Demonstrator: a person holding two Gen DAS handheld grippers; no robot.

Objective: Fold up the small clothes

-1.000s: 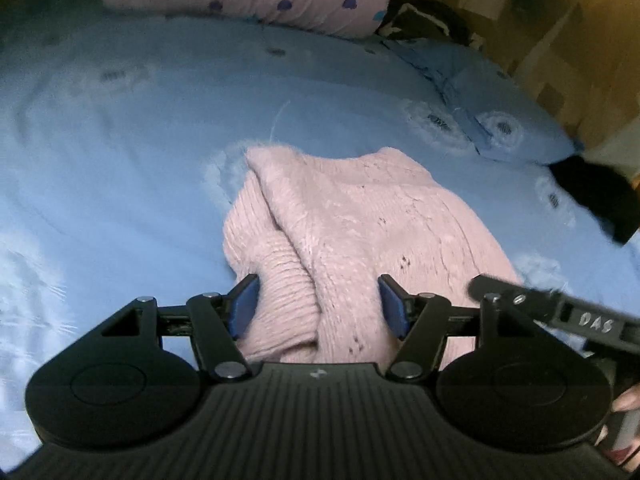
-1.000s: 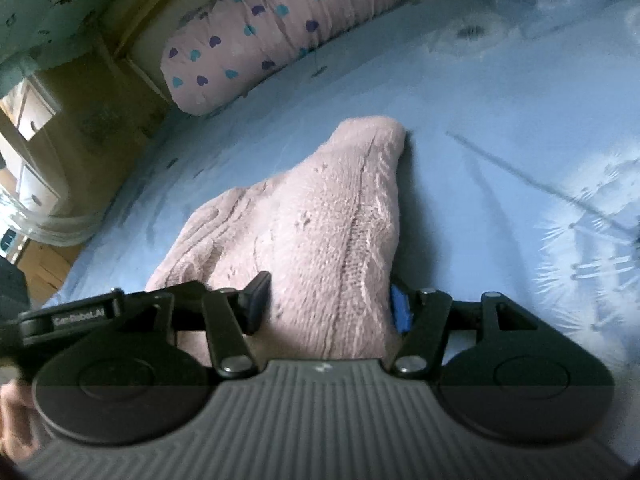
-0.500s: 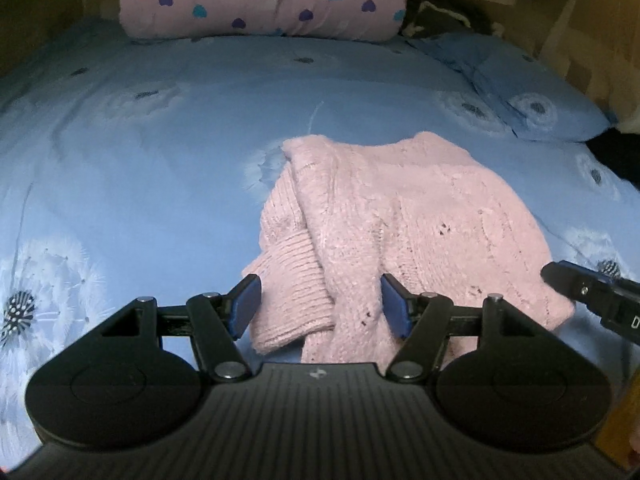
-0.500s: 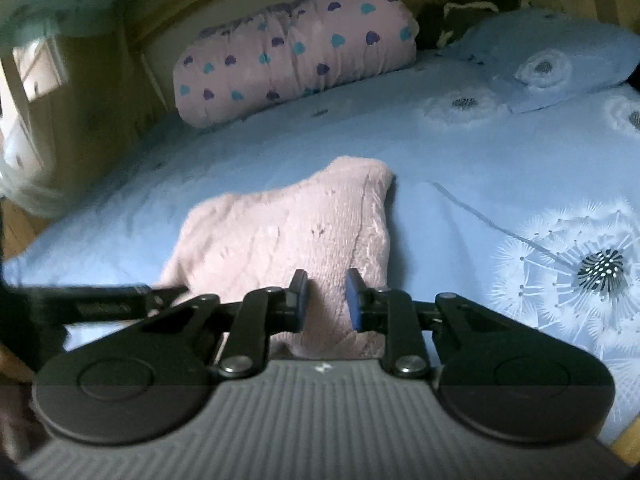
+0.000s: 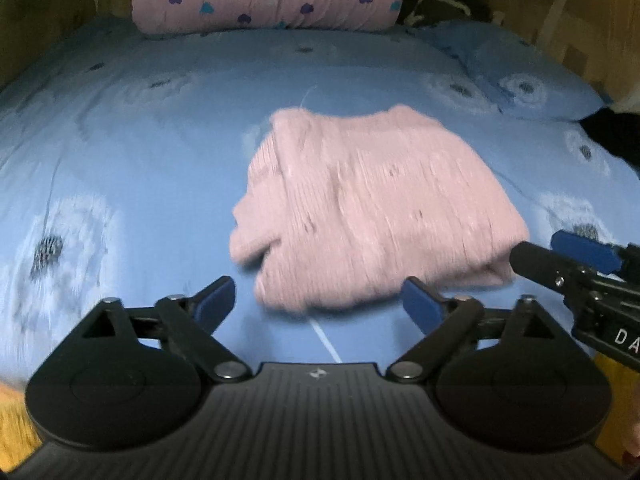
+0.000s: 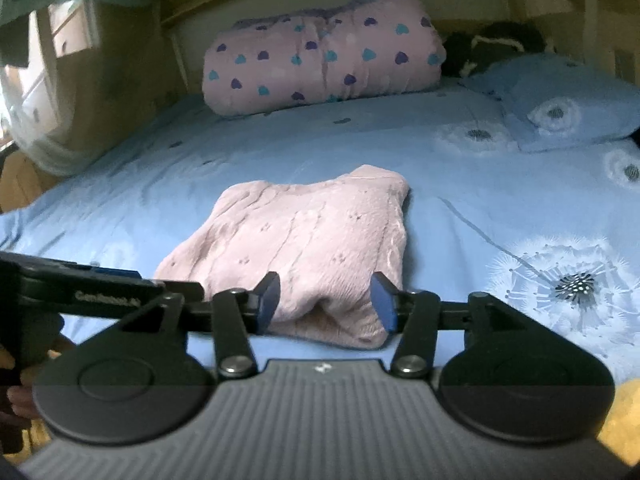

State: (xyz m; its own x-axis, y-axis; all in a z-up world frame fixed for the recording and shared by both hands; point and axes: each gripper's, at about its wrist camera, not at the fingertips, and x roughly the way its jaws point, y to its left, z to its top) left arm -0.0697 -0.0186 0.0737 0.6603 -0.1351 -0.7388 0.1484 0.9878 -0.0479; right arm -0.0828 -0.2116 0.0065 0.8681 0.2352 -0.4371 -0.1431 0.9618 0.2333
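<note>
Both grippers (image 5: 316,298) (image 6: 325,303) open, just short of folded sweater (image 5: 372,216).

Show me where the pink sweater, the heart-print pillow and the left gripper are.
pink sweater (image 6: 304,240), right wrist view, middle of its folded top.
heart-print pillow (image 6: 320,68), right wrist view, its front face.
left gripper (image 5: 316,300), left wrist view, midway between its open fingertips.

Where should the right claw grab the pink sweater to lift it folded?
Probably the thick rounded near edge of the pink sweater, where the layers bunch into a bulge right ahead of the right claw. Come in low from the near side along the blue sheet, one finger under and one over. The open jaws already flank that bulge.
</note>
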